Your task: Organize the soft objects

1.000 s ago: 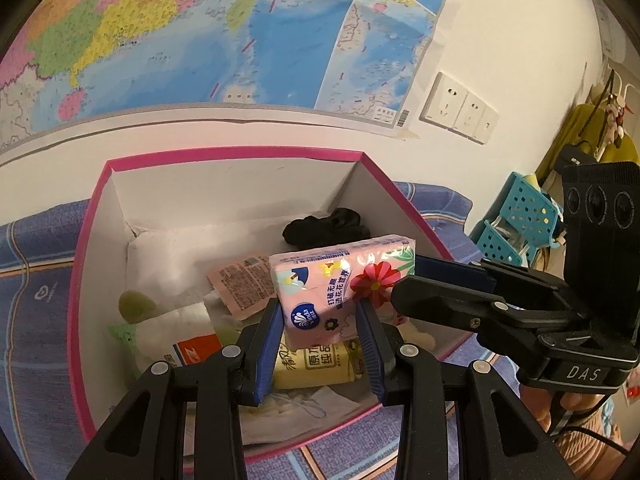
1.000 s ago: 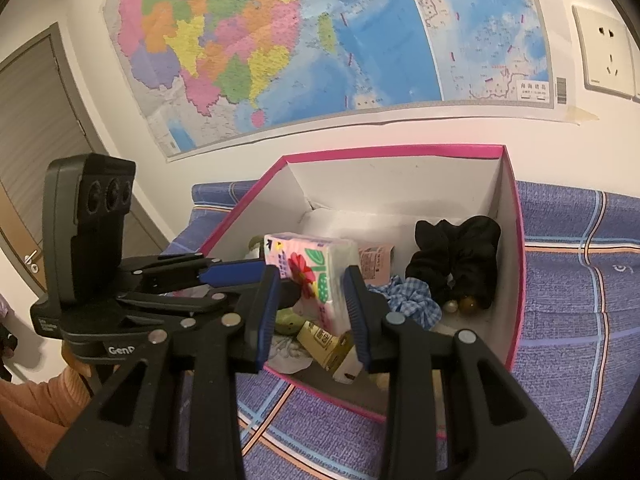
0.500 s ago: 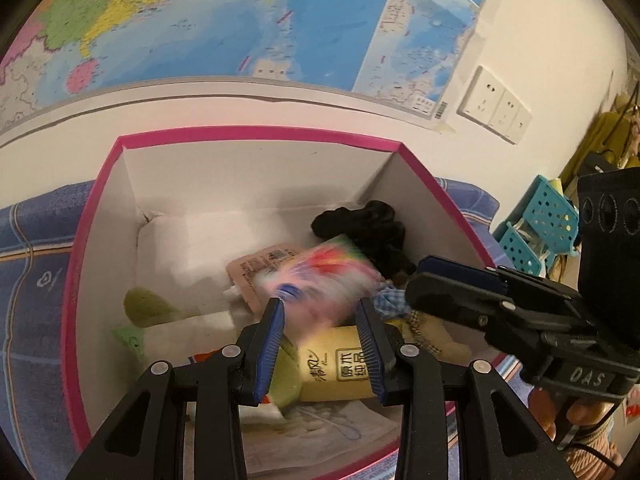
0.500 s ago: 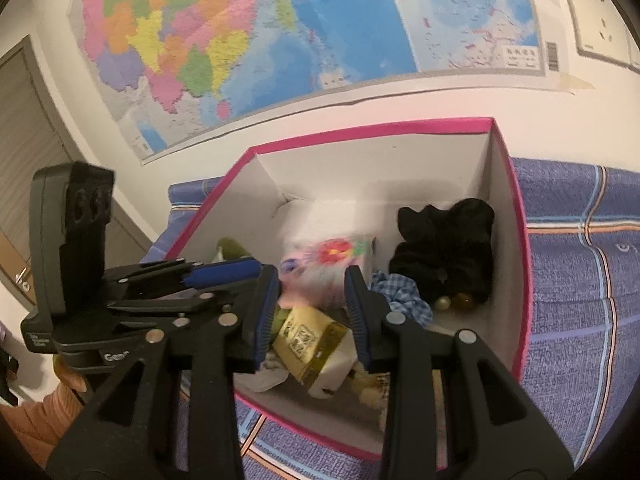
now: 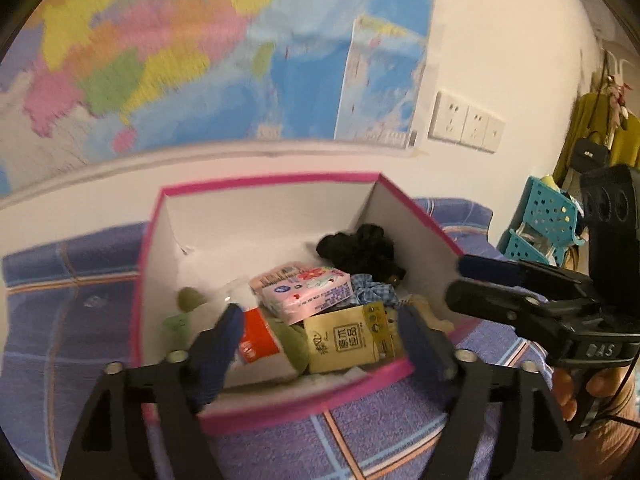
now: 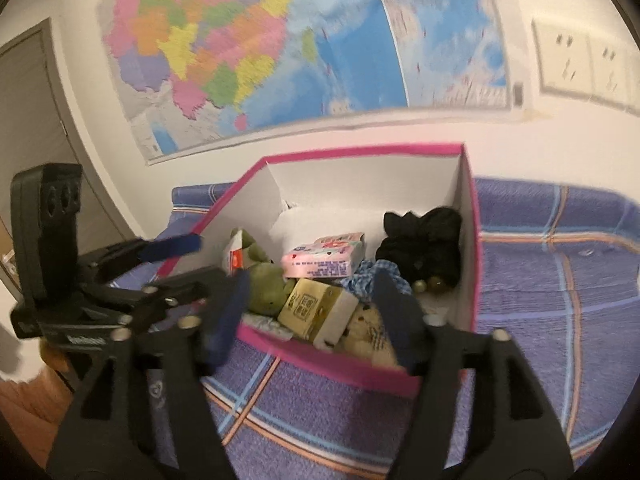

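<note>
Lying apparently beyond both jaws, pink tissue pack (image 5: 306, 293).

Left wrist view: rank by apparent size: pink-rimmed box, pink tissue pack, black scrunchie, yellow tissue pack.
1. pink-rimmed box, largest by far.
2-4. yellow tissue pack, pink tissue pack and black scrunchie look alike in size; the yellow pack lies nearest the camera, so no firm ranking.

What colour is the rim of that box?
Bright pink rim, white walls inside; clearest in the right wrist view.
</note>
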Tool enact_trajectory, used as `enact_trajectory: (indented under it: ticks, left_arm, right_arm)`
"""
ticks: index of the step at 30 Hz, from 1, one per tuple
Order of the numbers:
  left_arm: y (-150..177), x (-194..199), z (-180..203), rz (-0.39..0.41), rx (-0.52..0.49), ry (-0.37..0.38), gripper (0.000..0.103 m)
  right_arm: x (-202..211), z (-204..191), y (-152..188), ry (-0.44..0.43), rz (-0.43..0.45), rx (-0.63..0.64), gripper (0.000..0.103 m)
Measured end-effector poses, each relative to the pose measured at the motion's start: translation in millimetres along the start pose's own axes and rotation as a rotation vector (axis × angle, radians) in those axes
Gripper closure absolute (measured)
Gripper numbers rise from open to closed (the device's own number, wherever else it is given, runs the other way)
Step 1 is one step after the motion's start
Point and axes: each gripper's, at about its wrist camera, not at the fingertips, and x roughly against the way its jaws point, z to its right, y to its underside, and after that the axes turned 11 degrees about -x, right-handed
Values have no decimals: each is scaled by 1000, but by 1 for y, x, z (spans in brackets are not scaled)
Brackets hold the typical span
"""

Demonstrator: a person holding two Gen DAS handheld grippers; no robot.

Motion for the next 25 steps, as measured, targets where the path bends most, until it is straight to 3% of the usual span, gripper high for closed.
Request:
enact_trajectory:
  ticks: [2, 6, 9, 14, 20, 25]
  left_arm:
    - [6, 17, 4, 42, -14, -26, 0]
    - [23, 42, 9, 100, -15, -91, 0]
    - [41, 48, 14, 77, -17, -159, 0]
    - [61, 50, 13, 43, 30, -208, 0]
    - [82, 50, 15, -9, 46, -246, 0]
    - [91, 55, 22, -8, 45, -300, 0]
  right_arm:
    - [11, -5, 12, 35, 33, 21, 15]
    - [20, -11, 38, 135, 62, 62, 5]
    - [20, -11, 55, 172, 58, 47, 5]
    - [21, -16, 74, 200, 50, 43, 5]
    - [22, -27, 84, 192, 34, 61, 5]
    - [22, -28, 89, 190, 17, 55, 5]
